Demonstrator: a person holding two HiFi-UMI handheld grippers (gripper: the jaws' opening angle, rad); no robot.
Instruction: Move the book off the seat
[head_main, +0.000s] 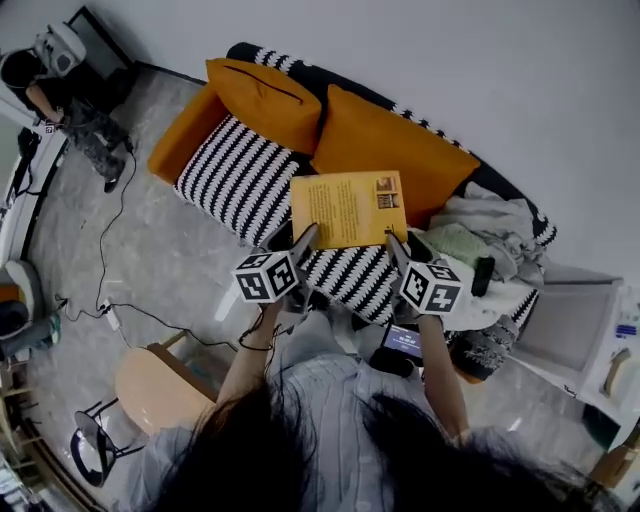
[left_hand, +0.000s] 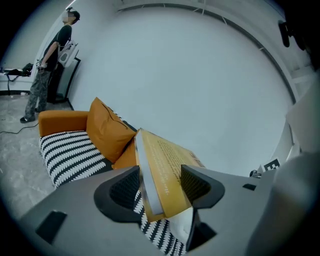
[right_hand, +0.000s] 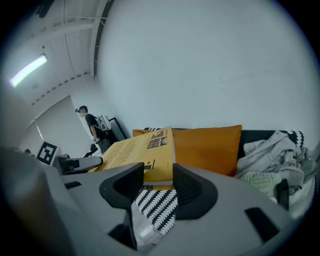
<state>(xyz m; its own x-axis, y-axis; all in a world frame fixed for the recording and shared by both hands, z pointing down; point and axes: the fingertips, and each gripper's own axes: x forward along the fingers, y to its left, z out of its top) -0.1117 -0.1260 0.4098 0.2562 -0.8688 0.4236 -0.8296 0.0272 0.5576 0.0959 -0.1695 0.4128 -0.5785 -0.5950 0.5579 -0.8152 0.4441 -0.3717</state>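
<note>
Mid-lift, I judged: left gripper and right gripper were clamped on the yellow book above the striped seat; next, it needed carrying clear.

Book corners and sofa end out of sight
In the head view the left claw and right claw cover the near corners of the book; its cover print is too small to read. A heap of clothes hides the right end of the sofa.

Orange cushions, crumpled clothes, standing person
</note>
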